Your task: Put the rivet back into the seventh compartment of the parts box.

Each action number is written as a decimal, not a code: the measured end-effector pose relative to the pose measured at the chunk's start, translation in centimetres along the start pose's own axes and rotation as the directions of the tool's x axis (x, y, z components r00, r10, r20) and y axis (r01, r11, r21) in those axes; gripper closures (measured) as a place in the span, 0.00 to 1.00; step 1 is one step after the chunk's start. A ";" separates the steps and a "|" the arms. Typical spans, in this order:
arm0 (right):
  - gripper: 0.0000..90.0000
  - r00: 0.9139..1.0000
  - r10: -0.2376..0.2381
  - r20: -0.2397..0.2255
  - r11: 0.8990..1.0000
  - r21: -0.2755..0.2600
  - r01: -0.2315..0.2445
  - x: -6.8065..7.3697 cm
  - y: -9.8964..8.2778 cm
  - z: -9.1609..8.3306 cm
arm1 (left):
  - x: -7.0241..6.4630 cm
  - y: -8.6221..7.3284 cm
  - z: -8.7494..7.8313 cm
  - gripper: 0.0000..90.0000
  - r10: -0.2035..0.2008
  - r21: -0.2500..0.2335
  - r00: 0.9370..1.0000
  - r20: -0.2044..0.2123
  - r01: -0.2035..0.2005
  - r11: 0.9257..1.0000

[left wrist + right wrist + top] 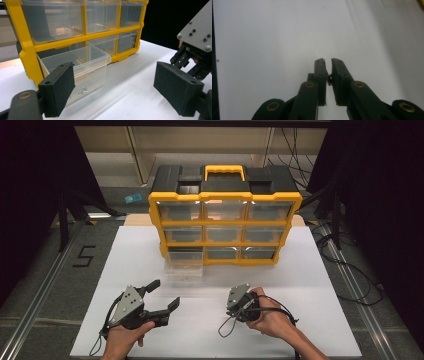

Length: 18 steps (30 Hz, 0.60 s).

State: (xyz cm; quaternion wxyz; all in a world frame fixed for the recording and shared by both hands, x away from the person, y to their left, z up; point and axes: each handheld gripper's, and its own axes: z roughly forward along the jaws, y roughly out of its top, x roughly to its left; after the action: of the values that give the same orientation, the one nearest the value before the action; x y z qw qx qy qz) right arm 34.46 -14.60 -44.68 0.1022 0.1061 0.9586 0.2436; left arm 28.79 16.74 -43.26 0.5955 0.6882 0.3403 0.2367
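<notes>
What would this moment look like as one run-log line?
left gripper: open, idle | right gripper: shut on small metal part | bottom-left drawer: pulled out

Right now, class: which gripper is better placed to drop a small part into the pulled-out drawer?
Right, probably. The right gripper is shut on a small metal part; the left gripper is open and holds nothing, near the drawer.

Yellow-black organizer [225, 215], clear drawer [77, 67]
</notes>
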 end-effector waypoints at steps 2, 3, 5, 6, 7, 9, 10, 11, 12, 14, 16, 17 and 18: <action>0.92 1.000 0.003 0.013 1.000 -0.019 -0.003 -0.1 0.1 -0.2 | 0.0 0.0 0.0 0.19 0.000 0.000 1.000 0.000 0.000 1.000; 0.92 1.000 0.003 0.013 1.000 -0.019 -0.003 -0.1 0.1 -0.2 | 0.0 0.0 0.0 0.19 0.000 0.000 1.000 0.000 0.000 1.000; 0.92 1.000 0.008 0.030 0.999 -0.035 -0.007 -0.1 0.1 -0.3 | 0.0 0.0 0.0 0.19 0.000 0.000 1.000 0.000 0.000 1.000; 0.92 0.999 0.012 0.042 0.999 -0.051 -0.010 -0.2 0.2 -0.5 | 0.0 0.0 0.0 0.19 0.000 0.000 1.000 0.000 0.000 1.000; 0.92 0.999 0.012 0.042 0.999 -0.051 -0.010 -0.2 0.2 -0.5 | 0.0 0.0 0.0 0.19 0.000 0.000 1.000 0.000 0.000 1.000; 0.92 0.999 0.015 0.053 0.998 -0.067 -0.011 -0.2 0.3 -0.6 | 0.0 0.0 0.0 0.19 0.001 0.000 1.000 0.001 -0.001 1.000; 0.92 0.997 0.019 0.068 0.996 -0.084 -0.013 -0.3 0.4 -0.8 | 0.0 0.0 0.0 0.19 0.001 0.000 1.000 0.000 -0.001 1.000; 0.92 0.997 0.019 0.068 0.996 -0.084 -0.013 -0.3 0.4 -0.8 | 0.0 0.0 0.0 0.19 0.001 0.000 1.000 0.000 -0.001 1.000; 0.92 0.997 0.030 0.070 0.995 -0.095 -0.024 -0.3 0.5 -1.0 | 0.0 0.0 0.0 0.19 0.001 0.001 1.000 0.000 -0.001 1.000; 0.92 0.996 0.028 0.080 0.995 -0.101 -0.020 -0.4 0.5 -1.0 | 0.0 0.0 0.0 0.19 0.001 0.001 1.000 0.000 -0.001 1.000; 0.92 0.996 0.033 0.085 0.993 -0.114 -0.023 -0.3 0.7 -1.1 | 0.0 0.0 0.1 0.19 -0.001 0.000 1.000 0.001 0.001 1.000; 0.92 0.996 0.033 0.085 0.993 -0.114 -0.023 -0.3 0.7 -1.1 | 0.0 0.0 0.1 0.19 -0.001 0.000 1.000 0.001 0.001 1.000; 0.92 0.996 0.034 0.088 0.993 -0.117 -0.023 -0.3 0.7 -1.0 | -0.1 0.0 0.1 0.19 -0.001 0.000 1.000 0.001 0.001 1.000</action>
State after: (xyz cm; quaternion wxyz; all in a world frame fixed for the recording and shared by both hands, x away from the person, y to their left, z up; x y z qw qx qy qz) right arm 34.65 -14.49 -43.41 0.1477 0.1246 0.9357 0.2951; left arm 28.80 16.67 -43.28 0.5959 0.6881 0.3402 0.2359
